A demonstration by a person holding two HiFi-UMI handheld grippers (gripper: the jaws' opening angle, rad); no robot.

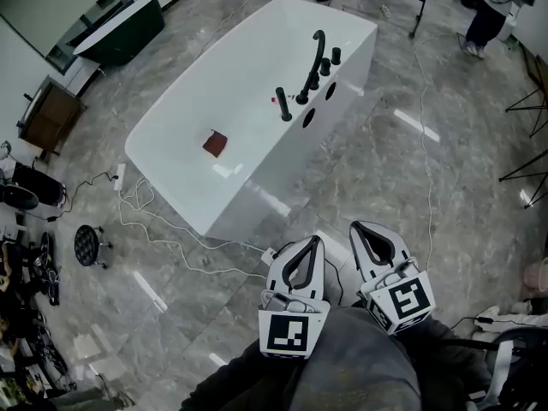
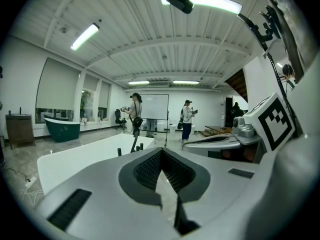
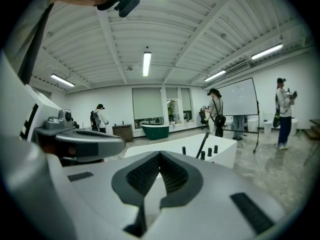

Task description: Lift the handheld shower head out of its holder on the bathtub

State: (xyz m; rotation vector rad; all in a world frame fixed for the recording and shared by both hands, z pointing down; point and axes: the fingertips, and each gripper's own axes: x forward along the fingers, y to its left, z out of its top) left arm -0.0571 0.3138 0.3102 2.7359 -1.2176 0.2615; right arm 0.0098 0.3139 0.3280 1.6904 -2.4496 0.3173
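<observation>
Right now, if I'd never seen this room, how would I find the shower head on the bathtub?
Find the big white bathtub on the grey floor. On its right rim stands a row of black fittings. The shower head is the slim straight stick at the near end, apart from the short knobs and the tall curved spout.

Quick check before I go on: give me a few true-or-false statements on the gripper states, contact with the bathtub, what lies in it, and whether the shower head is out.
1. The left gripper and the right gripper are both shut and empty. True.
2. The left gripper touches the bathtub. False: it is short of it, above the floor.
3. A reddish-brown square lies inside the bathtub. True.
4. A gripper has lifted the shower head out. False: the black fittings stand on the tub's rim with no gripper near them.
</observation>
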